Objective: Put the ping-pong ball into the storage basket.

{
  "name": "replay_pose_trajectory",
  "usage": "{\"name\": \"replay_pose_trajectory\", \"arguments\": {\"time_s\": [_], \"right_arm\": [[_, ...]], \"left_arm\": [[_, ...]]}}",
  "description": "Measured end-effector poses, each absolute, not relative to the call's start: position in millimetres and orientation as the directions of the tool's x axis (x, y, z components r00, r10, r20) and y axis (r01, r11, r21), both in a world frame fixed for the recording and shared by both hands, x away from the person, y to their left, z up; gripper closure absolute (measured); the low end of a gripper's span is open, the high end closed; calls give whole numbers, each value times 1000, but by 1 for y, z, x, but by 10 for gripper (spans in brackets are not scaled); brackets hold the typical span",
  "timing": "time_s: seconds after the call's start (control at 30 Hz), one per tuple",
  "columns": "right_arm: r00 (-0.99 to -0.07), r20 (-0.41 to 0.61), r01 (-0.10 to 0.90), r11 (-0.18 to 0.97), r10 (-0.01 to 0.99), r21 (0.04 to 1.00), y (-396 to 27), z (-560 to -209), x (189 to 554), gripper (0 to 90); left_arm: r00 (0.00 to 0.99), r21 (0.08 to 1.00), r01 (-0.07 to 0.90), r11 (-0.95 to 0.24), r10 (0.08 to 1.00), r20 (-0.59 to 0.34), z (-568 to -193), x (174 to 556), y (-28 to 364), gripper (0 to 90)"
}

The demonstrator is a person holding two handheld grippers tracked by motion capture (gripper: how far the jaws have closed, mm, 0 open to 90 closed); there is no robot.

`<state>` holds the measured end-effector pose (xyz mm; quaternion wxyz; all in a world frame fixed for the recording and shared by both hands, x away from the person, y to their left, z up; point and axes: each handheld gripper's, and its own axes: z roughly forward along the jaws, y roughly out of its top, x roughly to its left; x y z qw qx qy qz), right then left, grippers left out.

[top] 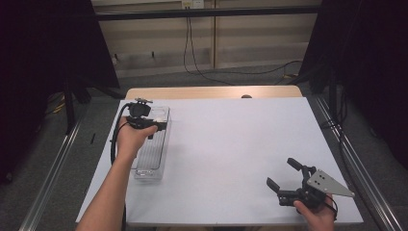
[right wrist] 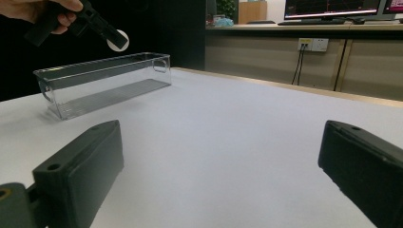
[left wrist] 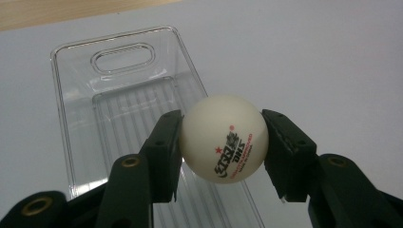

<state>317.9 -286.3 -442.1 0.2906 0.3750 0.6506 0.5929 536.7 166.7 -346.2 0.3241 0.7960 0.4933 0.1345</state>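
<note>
A white table-tennis ball (left wrist: 224,138) with red and black print sits clamped between the black jaws of my left gripper (left wrist: 222,142). That gripper (top: 153,121) hovers over the far end of a long clear plastic bin (top: 153,154) at the table's left side. Seen from the right gripper view, the ball (right wrist: 118,40) hangs above the bin (right wrist: 102,81), clear of its rim. The bin's ribbed floor (left wrist: 128,123) looks bare. My right gripper (top: 285,175) rests low at the table's near right corner, jaws wide apart and nothing between them (right wrist: 223,161).
A white sheet (top: 231,144) covers the table, with a wooden strip (top: 211,92) showing along the far edge. Dark curtains stand at both sides. Cables run across the floor beyond the table.
</note>
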Motion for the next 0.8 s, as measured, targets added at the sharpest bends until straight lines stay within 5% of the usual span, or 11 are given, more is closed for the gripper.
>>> {"name": "replay_pose_trajectory", "arguments": {"time_s": [0.8], "right_arm": [[-550,71,147,13,832,989,-286,-442,318,8]], "left_arm": [[456,642,708,-293,884,-100,-353,537,174,511]]}}
